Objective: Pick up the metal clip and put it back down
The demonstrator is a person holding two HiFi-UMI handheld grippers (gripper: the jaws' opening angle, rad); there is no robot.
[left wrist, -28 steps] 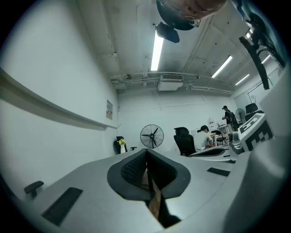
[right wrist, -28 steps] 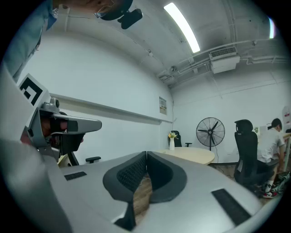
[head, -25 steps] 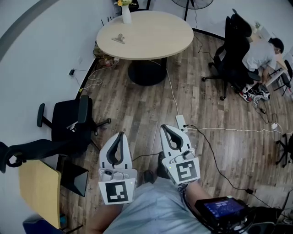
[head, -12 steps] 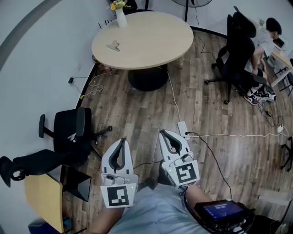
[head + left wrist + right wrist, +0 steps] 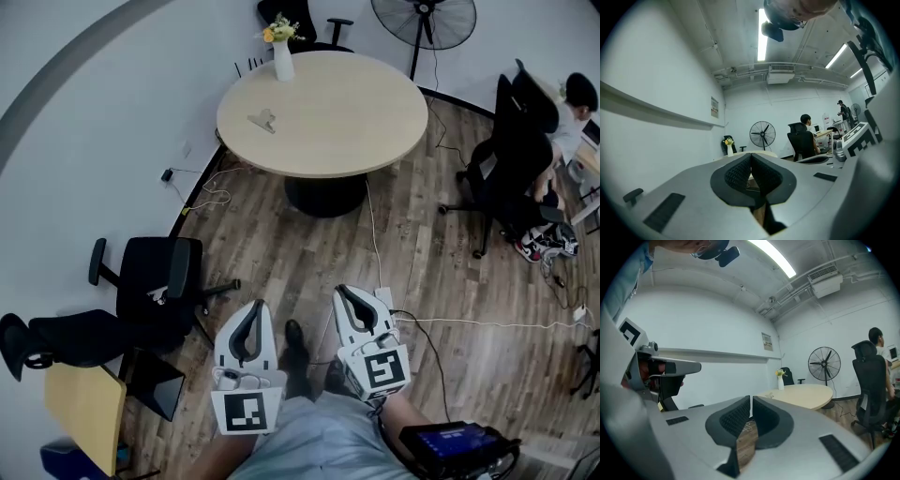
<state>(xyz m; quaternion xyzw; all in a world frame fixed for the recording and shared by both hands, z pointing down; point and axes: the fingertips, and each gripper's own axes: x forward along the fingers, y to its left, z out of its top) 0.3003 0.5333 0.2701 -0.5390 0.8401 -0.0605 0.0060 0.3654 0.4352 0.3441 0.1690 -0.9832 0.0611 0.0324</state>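
Observation:
The small metal clip (image 5: 263,119) lies on the left part of the round wooden table (image 5: 356,122) at the far end of the room. My left gripper (image 5: 250,308) and right gripper (image 5: 344,293) hang close to my body over the wood floor, far short of the table, both shut with nothing between the jaws. In the left gripper view the left gripper (image 5: 751,158) has its tips meeting. The right gripper view shows the right gripper (image 5: 751,400) with tips together and the table (image 5: 806,395) ahead to the right.
A white vase with flowers (image 5: 282,56) stands at the table's far edge. Black office chairs (image 5: 159,281) sit to my left, another chair (image 5: 516,159) with a seated person is at right. A fan (image 5: 424,23) stands behind the table. Cables and a power strip (image 5: 382,300) lie on the floor.
The table has shifted down and to the right in the head view and shows more fully. Both grippers stay shut at the same place near my body.

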